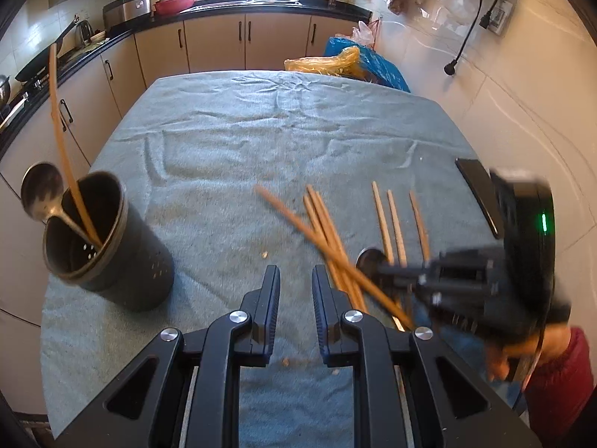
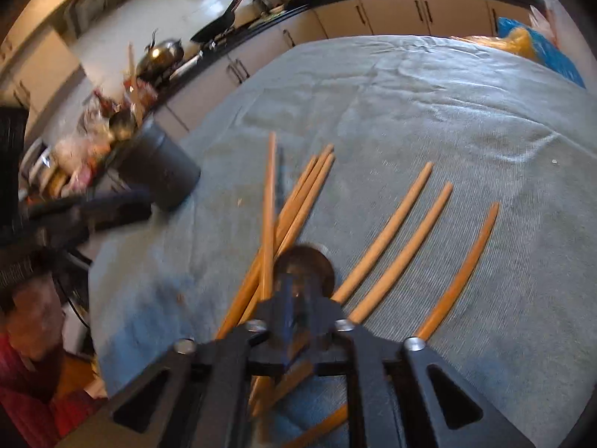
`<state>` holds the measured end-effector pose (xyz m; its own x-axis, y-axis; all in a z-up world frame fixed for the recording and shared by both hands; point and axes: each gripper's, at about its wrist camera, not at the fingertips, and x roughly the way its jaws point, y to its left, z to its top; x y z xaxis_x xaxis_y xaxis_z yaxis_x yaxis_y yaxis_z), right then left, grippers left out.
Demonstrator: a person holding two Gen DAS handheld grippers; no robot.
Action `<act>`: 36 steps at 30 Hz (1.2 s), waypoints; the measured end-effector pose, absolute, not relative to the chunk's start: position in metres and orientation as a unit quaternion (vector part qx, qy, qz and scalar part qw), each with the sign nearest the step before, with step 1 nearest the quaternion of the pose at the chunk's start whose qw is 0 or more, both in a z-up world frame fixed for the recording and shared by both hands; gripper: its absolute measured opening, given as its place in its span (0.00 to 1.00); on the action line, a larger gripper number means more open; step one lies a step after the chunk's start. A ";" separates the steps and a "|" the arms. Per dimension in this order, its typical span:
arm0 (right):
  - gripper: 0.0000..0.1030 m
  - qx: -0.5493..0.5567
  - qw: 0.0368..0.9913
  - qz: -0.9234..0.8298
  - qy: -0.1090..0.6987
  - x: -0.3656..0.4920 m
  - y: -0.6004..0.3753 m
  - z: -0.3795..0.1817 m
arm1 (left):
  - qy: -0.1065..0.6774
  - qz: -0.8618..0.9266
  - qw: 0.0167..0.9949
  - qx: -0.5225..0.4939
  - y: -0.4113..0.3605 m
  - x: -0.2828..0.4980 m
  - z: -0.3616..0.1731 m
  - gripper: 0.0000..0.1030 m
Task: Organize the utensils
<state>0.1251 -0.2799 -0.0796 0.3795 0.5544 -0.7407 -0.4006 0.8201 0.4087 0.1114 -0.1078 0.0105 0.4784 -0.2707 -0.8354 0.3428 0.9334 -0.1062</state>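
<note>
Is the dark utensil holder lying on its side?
No, the utensil holder stands upright on the cloth, with a spoon and a chopstick in it.

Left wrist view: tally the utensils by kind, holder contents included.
Brown wooden chopsticks: 8 (1 in the dark perforated utensil holder, 6 flat on the grey cloth, 1 tilted up at the right tongs)
Round-bowled metal spoons: 2 (1 in holder, 1 on cloth)
Total: 10

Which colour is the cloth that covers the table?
The cloth is greyish blue-green, plain and wrinkled. The left wrist view shows it best.
</note>
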 end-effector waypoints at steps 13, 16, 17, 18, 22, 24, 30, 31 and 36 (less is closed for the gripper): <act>0.02 0.139 0.850 0.264 0.434 0.101 -0.318 -0.052 | 0.553 -0.123 0.823 -0.041 -0.114 0.171 -0.028 0.22; 0.05 0.159 0.852 0.243 0.436 0.097 -0.332 -0.050 | 0.570 -0.103 0.812 -0.068 -0.115 0.190 -0.041 0.22; 0.07 0.171 0.851 0.238 0.436 0.096 -0.338 -0.049 | 0.573 -0.101 0.810 -0.074 -0.117 0.194 -0.043 0.22; 0.13 0.180 0.850 0.226 0.440 0.096 -0.343 -0.049 | 0.575 -0.097 0.809 -0.071 -0.120 0.199 -0.045 0.22; 0.25 0.198 0.850 0.181 0.453 0.100 -0.363 -0.047 | 0.581 -0.082 0.807 -0.071 -0.128 0.212 -0.055 0.22; 0.29 0.210 0.848 0.155 0.461 0.106 -0.370 -0.047 | 0.575 -0.083 0.812 -0.064 -0.132 0.214 -0.055 0.20; 0.32 0.195 0.843 0.095 0.492 0.131 -0.369 -0.052 | 0.563 -0.104 0.819 -0.036 -0.136 0.203 -0.054 0.06; 0.32 0.181 0.843 0.083 0.501 0.138 -0.365 -0.054 | 0.562 -0.108 0.820 -0.034 -0.135 0.200 -0.053 0.07; 0.32 0.138 0.835 0.053 0.529 0.159 -0.354 -0.064 | 0.539 -0.133 0.832 -0.020 -0.132 0.183 -0.040 0.06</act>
